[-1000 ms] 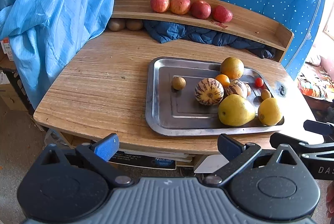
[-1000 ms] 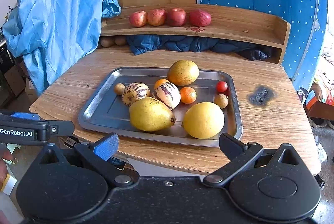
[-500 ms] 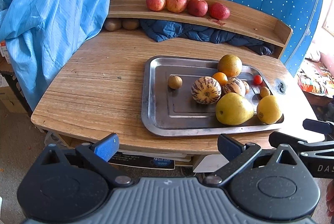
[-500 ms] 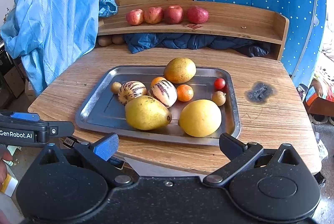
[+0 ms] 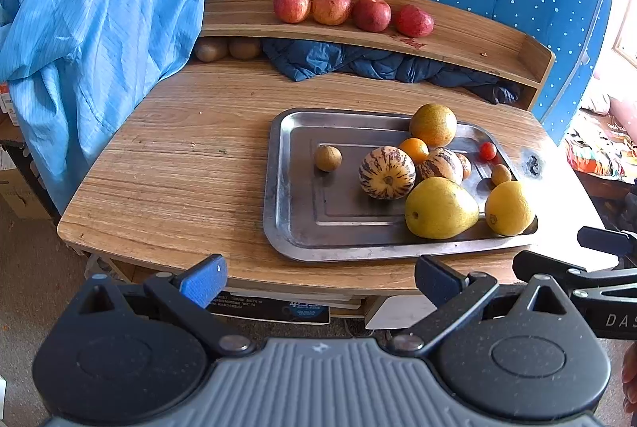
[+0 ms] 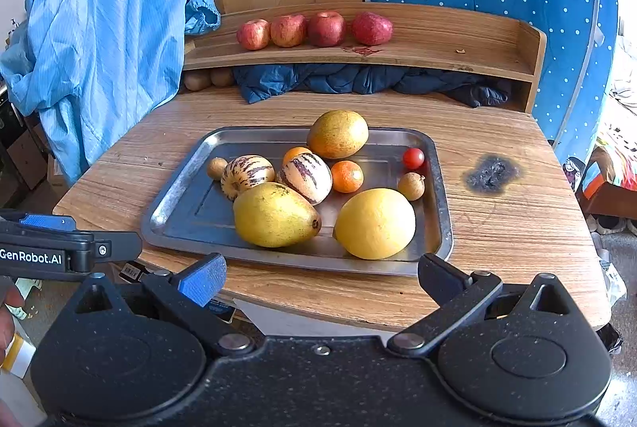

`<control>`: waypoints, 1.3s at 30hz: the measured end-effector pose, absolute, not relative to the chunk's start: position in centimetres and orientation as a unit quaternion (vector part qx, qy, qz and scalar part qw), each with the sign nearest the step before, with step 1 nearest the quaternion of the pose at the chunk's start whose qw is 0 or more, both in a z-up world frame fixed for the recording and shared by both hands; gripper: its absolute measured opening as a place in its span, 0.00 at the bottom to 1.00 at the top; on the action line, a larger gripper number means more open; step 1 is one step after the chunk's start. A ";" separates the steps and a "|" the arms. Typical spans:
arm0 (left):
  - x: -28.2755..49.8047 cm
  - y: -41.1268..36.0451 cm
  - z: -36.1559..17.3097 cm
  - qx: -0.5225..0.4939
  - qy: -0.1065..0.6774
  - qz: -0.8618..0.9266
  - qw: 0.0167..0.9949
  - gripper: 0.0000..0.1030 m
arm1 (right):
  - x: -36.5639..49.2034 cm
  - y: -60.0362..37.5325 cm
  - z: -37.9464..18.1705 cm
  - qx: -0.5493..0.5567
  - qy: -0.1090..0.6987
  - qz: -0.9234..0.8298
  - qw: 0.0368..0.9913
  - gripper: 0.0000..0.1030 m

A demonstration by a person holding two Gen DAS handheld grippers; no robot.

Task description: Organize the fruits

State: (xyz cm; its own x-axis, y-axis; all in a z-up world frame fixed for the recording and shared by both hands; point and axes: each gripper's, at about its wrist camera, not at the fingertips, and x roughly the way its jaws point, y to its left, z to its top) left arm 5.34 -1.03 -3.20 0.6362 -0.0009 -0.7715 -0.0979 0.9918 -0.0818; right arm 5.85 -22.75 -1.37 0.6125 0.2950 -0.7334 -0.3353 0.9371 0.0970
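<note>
A rectangular steel tray [image 6: 183, 212] on the wooden worktop [image 6: 497, 228] carries mixed fruit: a yellow pear [image 6: 274, 215] and a yellow lemon-like fruit [image 6: 374, 223] at its near edge, two striped melons [image 6: 304, 177] behind them, small oranges and a red cherry tomato [image 6: 413, 158] farther back, while four red apples [image 6: 314, 29] line the wooden shelf [image 6: 458, 45] beyond the tray. The left gripper [image 5: 320, 275] and right gripper [image 6: 321, 273] hover short of the tray's near edge, jaws apart and empty. Whichever fruit is picked, I judge it wise to close across its widest part from above, since round fruit rolls on steel.
</note>
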 end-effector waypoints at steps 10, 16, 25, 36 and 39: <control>5.2 -1.2 -3.2 -0.057 0.426 0.027 0.903 0.99 | 5.5 -23.2 -1.3 -0.021 0.405 0.174 0.898 0.99; 5.1 -1.4 -3.2 -0.057 0.425 0.026 0.903 0.99 | 5.5 -23.3 -1.2 -0.020 0.404 0.173 0.898 0.99; 5.2 -1.7 -3.4 -0.055 0.430 0.027 0.901 0.99 | 5.5 -23.5 -1.3 -0.020 0.406 0.171 0.897 0.99; 5.6 -1.2 -3.3 -0.049 0.430 0.028 0.901 0.99 | 5.8 -23.1 -1.6 -0.020 0.410 0.169 0.896 0.99; 5.6 -1.1 -3.2 -0.049 0.430 0.034 0.901 0.99 | 5.8 -23.1 -1.6 -0.020 0.410 0.169 0.896 0.99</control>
State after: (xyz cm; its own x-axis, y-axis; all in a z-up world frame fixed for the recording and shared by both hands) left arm 5.61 -1.11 -3.21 0.6280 0.0199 -0.7779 -0.1043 0.9928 -0.0589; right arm 5.81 -23.12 -1.62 0.6060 0.2857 -0.7424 -0.3191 0.9422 0.1021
